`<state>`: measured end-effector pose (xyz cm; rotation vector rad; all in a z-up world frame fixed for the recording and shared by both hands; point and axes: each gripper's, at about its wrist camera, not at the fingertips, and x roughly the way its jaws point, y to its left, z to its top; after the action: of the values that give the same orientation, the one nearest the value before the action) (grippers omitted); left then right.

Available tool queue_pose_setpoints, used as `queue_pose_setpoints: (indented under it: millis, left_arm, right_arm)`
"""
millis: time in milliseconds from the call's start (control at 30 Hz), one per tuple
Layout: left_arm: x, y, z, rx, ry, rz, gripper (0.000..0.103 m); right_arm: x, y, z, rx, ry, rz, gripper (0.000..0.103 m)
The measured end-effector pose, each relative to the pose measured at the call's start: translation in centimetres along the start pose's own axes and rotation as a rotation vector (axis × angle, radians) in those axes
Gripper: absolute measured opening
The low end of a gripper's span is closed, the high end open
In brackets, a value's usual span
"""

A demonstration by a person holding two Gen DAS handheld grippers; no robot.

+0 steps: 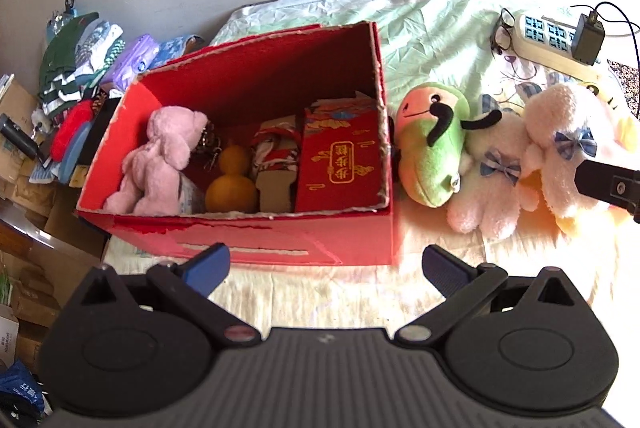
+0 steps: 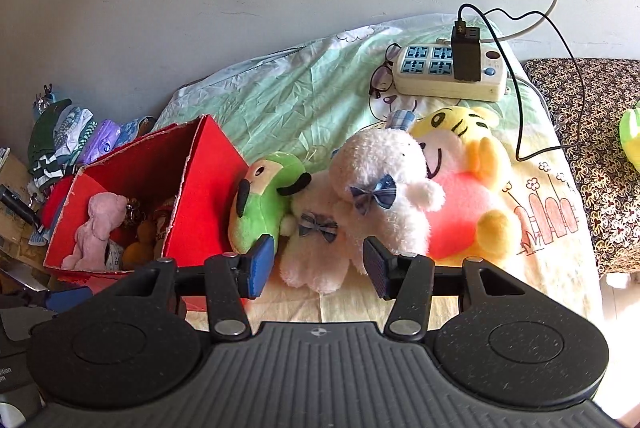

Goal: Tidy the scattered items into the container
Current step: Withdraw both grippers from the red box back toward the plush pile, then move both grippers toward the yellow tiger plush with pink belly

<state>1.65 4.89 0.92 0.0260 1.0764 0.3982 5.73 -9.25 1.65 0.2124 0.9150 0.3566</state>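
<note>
A red cardboard box (image 1: 240, 240) stands on the bed, also in the right wrist view (image 2: 200, 196). Inside lie a pink plush bear (image 1: 160, 164), an orange gourd (image 1: 232, 184), a wrapped bundle (image 1: 276, 164) and a red packet (image 1: 340, 168). Right of the box lie a green plush (image 1: 436, 148) (image 2: 264, 204), a white plush with blue bows (image 1: 492, 168) (image 2: 360, 212) and a yellow tiger plush (image 2: 472, 184). My left gripper (image 1: 326, 270) is open and empty in front of the box. My right gripper (image 2: 320, 266) is open, its fingers just short of the white plush.
A power strip (image 2: 448, 76) with a black charger and cables, and glasses (image 2: 380, 80), lie on the sheet at the back. Folded clothes and clutter (image 1: 80, 68) pile up left of the box. A patterned seat (image 2: 592, 148) stands to the right.
</note>
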Motion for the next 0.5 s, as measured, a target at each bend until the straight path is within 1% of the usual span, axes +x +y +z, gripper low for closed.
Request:
queue_pose_setpoints:
  millis: [233,367,433,500]
  left_arm:
    - [0.7,-2.4,-0.1,0.04,0.032,-0.016,0.102]
    - [1.2,-3.9,-0.2,0.073,0.049,-0.039,0.102]
    - [1.6,-4.6,-0.5,0.092,0.059,-0.061,0.102]
    - [2.0,-5.6,-0.9,0.116,0.067,-0.107,0.102]
  right_arm:
    - [-0.1,-1.8,0.0,0.023,0.01,-0.011,0.052]
    - [-0.1,-3.1,-0.3,0.045,0.014,-0.028,0.052]
    - [-0.1,-4.1,-0.6,0.061,0.014,-0.042,0.053]
    - [-0.3,-5.4,-0.9,0.083,0.011,-0.072,0.053]
